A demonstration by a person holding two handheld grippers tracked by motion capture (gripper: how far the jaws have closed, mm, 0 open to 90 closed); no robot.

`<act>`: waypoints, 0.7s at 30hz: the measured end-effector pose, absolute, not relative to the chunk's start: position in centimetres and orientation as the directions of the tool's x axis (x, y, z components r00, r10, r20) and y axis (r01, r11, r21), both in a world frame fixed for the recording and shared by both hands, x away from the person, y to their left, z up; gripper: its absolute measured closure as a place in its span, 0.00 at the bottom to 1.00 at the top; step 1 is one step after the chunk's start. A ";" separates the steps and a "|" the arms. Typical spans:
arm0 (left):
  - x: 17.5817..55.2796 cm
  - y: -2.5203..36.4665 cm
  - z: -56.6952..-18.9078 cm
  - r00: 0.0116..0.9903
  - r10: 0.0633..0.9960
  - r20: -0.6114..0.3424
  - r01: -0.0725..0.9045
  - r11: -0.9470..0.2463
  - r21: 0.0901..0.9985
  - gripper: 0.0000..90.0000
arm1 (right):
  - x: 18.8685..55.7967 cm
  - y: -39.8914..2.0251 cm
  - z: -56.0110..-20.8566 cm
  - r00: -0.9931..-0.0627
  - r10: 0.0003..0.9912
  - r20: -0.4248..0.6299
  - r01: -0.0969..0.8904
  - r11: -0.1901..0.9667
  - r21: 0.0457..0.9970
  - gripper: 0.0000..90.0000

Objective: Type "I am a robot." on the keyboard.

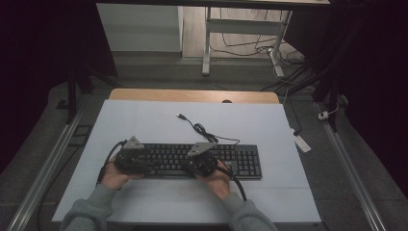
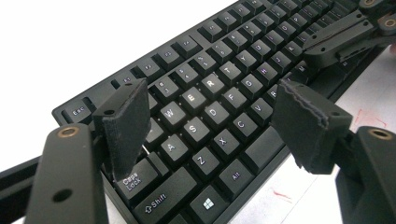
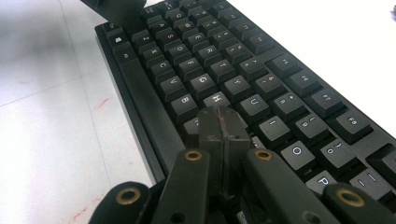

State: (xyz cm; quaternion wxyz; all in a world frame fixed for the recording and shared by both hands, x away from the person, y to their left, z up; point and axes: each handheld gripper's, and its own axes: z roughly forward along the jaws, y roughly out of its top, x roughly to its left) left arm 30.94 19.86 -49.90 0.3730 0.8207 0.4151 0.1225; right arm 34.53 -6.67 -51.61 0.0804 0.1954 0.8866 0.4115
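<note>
Grippers over a black keyboard (image 1: pixel 192 161) on a white table (image 1: pixel 144 120).
Left gripper (image 2: pixel 210 126) hovers spread above the letter keys; right gripper (image 3: pixel 223 128), jaws pressed together, points at the J key area.

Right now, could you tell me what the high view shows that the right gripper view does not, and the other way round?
The high view takes in the whole keyboard, its cable running to a plug on the white table, the person's hands and the left gripper.

The right gripper view brings in key legends such as G and H, and the right gripper with its jaws pressed together, tips over the keys near J.

Both share the black keyboard on the white table and the right gripper above its middle.
</note>
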 end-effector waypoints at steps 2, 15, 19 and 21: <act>30.9 19.9 -49.9 0.626 0.772 -0.108 0.590 -0.378 0.714 0.31 | 34.5 -6.6 -51.6 -0.910 0.415 0.009 0.278 0.594 0.755 0.99; 30.9 19.8 -50.0 0.628 0.771 -0.106 0.589 -0.382 0.712 0.31 | 34.5 -6.4 -52.0 -0.909 0.416 -0.014 0.273 0.620 0.735 0.99; 30.9 19.7 -50.0 0.629 0.770 -0.105 0.590 -0.385 0.710 0.31 | 34.5 -6.4 -52.0 -0.908 0.419 -0.012 0.274 0.615 0.739 0.99; 30.9 19.8 -50.0 0.629 0.770 -0.105 0.589 -0.385 0.711 0.31 | 34.5 -6.5 -51.9 -0.909 0.416 -0.010 0.269 0.605 0.750 0.99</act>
